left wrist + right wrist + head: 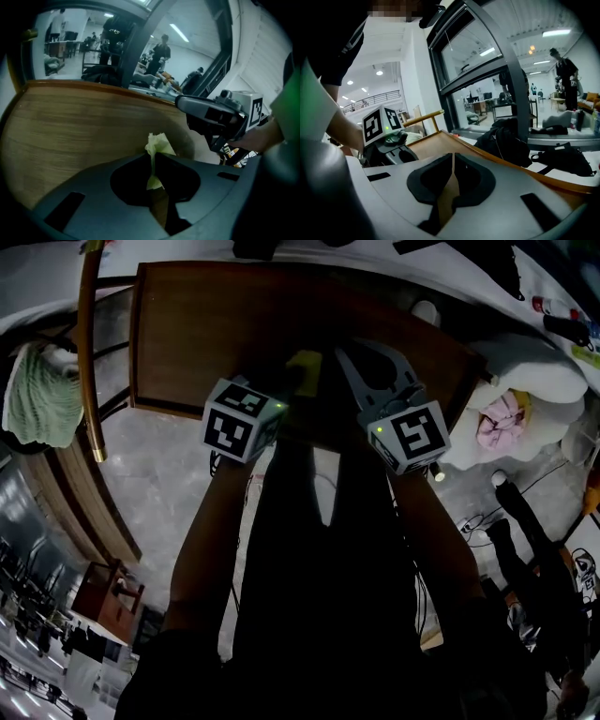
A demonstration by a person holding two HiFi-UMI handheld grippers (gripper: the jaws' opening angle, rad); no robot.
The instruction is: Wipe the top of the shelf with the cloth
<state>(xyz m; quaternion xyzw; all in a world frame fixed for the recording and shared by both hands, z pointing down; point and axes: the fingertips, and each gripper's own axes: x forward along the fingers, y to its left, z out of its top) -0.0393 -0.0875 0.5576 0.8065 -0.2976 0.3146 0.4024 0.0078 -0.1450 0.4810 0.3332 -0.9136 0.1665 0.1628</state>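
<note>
Your left gripper [152,158] pinches a crumpled pale-yellow cloth [158,143] in its fingers [129,176], over the wood-grain shelf [70,126]. Your right gripper [453,160] has its fingers pressed together.

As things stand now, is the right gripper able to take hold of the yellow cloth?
Probably not yet. The right gripper is beside it with nothing between them, but its jaws are together. The yellow cloth is pinched in the shut left gripper, with only a small tuft sticking out.
</note>
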